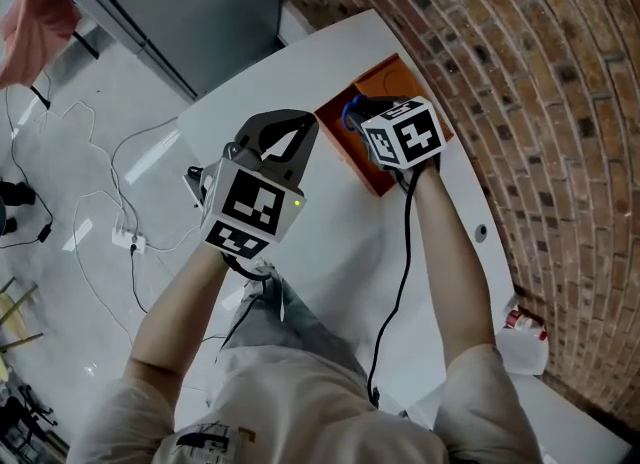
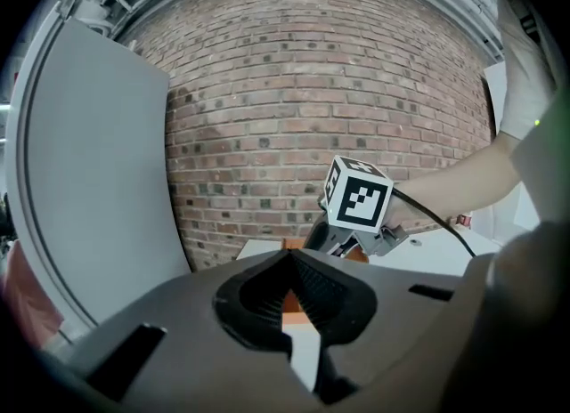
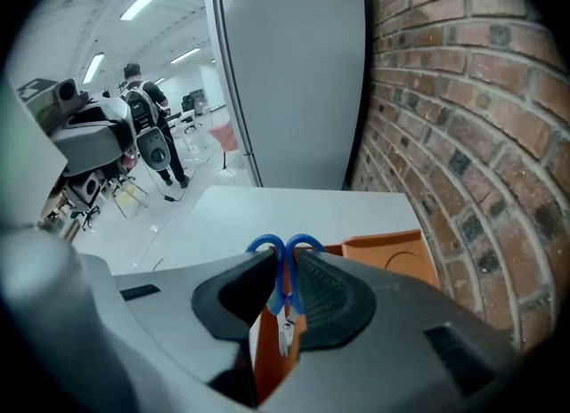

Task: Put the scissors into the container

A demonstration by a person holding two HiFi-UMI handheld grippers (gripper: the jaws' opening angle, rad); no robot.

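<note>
The scissors [image 3: 284, 271] have blue handles and hang blades down between the pads of my right gripper [image 3: 285, 264], which is shut on them. Right below and beyond them is the orange container [image 3: 392, 255], open-topped, on the white table by the brick wall. In the head view the right gripper [image 1: 365, 112] hangs over the container [image 1: 385, 82], and a blue handle [image 1: 351, 111] shows beside its marker cube. My left gripper [image 1: 305, 124] hovers over the table to the left of the container, fingertips together and nothing between them. In the left gripper view that gripper [image 2: 289, 260] points toward the right gripper's cube [image 2: 358, 194].
The white table [image 1: 330, 252] ends in a rounded far edge next to the curved brick wall [image 1: 540, 102]. A grey panel [image 1: 200, 2] stands behind it. Cables and a power strip [image 1: 128, 240] lie on the floor at left. A person [image 3: 147, 109] stands far off in the room.
</note>
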